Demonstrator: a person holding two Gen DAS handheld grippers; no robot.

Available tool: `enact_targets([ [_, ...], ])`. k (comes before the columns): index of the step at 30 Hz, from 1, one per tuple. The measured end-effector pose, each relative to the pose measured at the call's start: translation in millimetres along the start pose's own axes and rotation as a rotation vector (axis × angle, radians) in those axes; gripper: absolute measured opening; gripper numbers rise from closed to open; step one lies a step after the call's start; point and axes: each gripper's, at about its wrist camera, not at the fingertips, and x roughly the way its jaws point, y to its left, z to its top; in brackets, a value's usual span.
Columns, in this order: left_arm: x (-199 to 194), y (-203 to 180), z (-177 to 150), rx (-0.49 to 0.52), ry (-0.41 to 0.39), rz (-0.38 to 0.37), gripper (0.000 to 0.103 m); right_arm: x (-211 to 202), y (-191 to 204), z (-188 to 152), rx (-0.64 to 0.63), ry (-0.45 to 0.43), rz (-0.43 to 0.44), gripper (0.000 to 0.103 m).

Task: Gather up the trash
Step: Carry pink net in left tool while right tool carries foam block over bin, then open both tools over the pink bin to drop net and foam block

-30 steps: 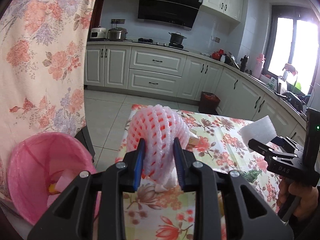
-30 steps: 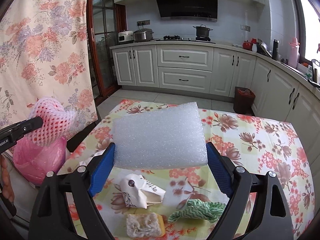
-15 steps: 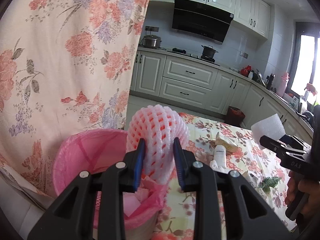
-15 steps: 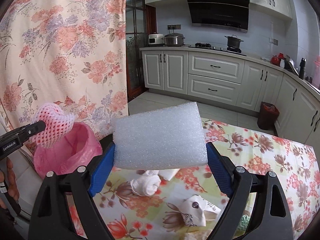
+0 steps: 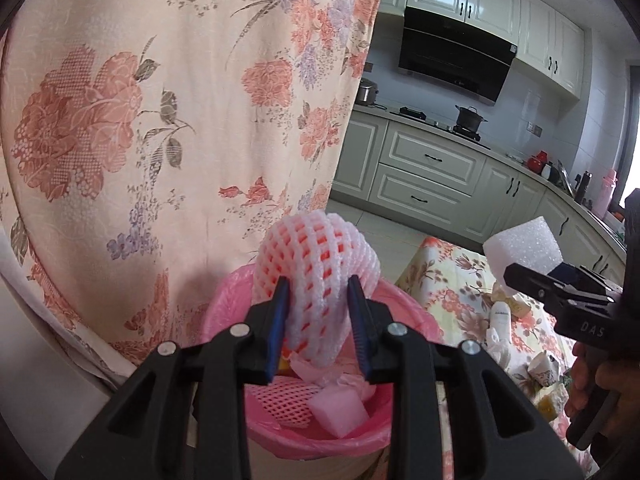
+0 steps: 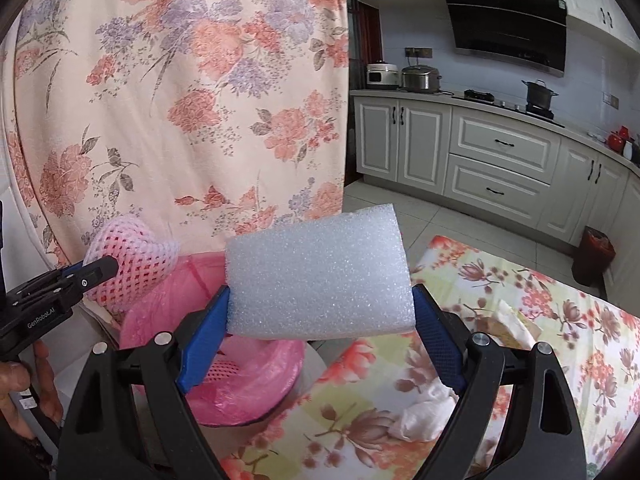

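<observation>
Nearest, left gripper [image 5: 318, 312] pinched narrow on a pink foam fruit net [image 5: 316, 276], held right above the pink-lined trash bin [image 5: 224, 300], likely so a simple release drops it in; inside already, another net and a pink foam scrap; beside, right gripper [image 6: 320, 312] spread wide around a white foam block [image 6: 320, 276], hovering near the bin's rim, apparently queued next; beyond, crumpled tissue [image 6: 424, 416] left on the floral tablecloth [image 6: 560, 320].
</observation>
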Motion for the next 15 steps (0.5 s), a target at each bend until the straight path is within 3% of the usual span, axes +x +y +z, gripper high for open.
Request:
enact_targets([
  [7,0.7,21.5,-2.4,-0.028,0.004,0.026,0.031,35.5,46.1,7.2,-0.072,0.026,0.069,0.084],
  [13,1.1,28.1,-2.8,-0.040,0.006,0.036,0.033,48.5,62.0,12.9,-0.100,0.027,0.090,0.085],
  [14,0.8,28.1,-2.9,-0.041,0.005,0.040,0.035,49.3,62.9,14.1,-0.104,0.026,0.094,0.087],
  [15,0.9,28.6,-3.0,-0.044,0.006,0.046,0.046,49.6,63.6,15.0,-0.105,0.022,0.092,0.088],
])
